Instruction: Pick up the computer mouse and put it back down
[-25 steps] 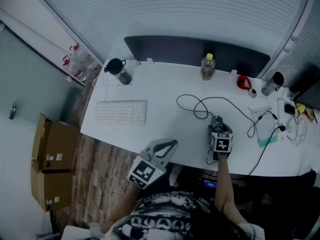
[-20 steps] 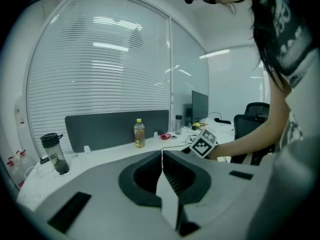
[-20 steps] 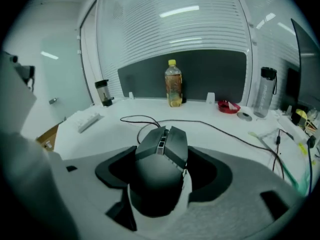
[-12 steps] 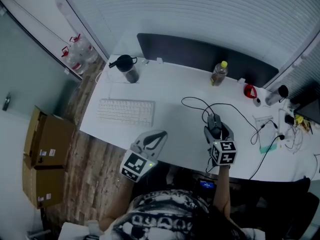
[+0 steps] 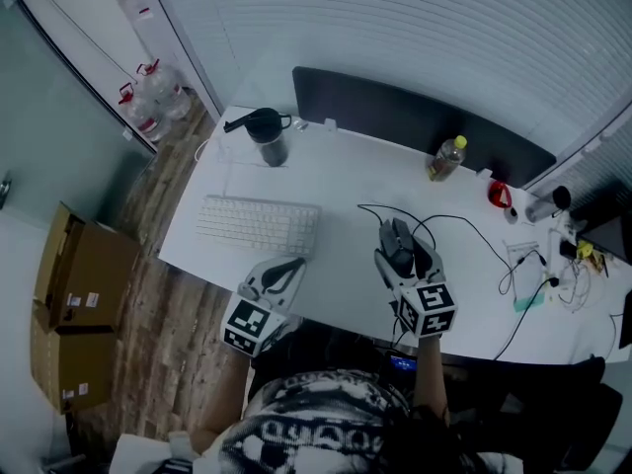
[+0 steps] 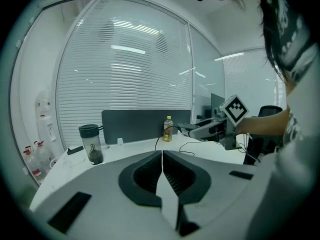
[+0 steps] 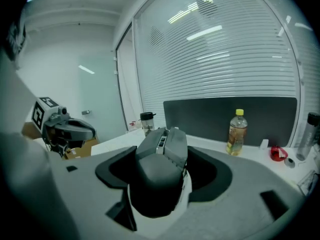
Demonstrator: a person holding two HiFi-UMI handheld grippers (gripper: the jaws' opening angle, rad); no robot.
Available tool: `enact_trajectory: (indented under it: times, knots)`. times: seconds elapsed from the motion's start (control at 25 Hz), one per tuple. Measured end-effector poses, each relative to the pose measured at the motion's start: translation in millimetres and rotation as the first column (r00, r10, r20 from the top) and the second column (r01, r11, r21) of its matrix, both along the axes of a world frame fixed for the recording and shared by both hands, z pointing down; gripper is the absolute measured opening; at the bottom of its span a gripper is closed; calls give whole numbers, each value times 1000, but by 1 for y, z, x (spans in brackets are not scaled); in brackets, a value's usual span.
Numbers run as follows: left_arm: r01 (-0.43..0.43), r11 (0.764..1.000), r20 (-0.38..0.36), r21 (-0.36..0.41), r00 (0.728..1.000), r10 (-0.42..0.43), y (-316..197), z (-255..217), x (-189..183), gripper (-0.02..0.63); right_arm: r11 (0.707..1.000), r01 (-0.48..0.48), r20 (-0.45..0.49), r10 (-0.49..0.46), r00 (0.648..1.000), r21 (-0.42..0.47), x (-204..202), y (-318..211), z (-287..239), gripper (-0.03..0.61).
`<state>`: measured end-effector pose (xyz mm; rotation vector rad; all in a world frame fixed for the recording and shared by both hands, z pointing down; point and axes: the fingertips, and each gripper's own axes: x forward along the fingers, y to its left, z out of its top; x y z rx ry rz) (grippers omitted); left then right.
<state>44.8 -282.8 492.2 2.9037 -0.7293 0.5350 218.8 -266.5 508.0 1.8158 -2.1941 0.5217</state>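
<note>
The dark grey computer mouse [image 7: 159, 176] fills the middle of the right gripper view, clamped between the jaws. In the head view the mouse [image 5: 399, 244] hangs above the white desk [image 5: 336, 176], its black cable [image 5: 454, 221] trailing off to the right. My right gripper [image 5: 403, 256] is shut on the mouse. My left gripper [image 5: 286, 270] is shut and holds nothing; it hovers at the desk's near edge, just below the white keyboard [image 5: 259, 225]. From the left gripper view the right gripper [image 6: 212, 127] shows at the right, above the desk.
A dark tumbler [image 5: 267, 136] stands at the back left, a yellow-capped bottle [image 5: 446, 158] at the back right before a dark partition [image 5: 415, 121]. Cables and small items [image 5: 538, 255] crowd the right end. Cardboard boxes [image 5: 69, 304] sit on the floor to the left.
My right gripper has carried the mouse up off the desk and to the left, the cable following. My left gripper has drifted left and nearer the keyboard. The head view has shifted.
</note>
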Motion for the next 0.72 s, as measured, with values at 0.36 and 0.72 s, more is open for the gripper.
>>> enact_trajectory:
  times: [0.36,0.72]
  knots:
    - [27,1000,-21,7,999,-26,-27,2,-40,5,997,51,-23,-52,998,-49,-44,-55,23,308]
    - [91,996,-25,-17,995,-91,-45,12,-84,5,990,35,24,-32,999,-138,-63,-133,83,308]
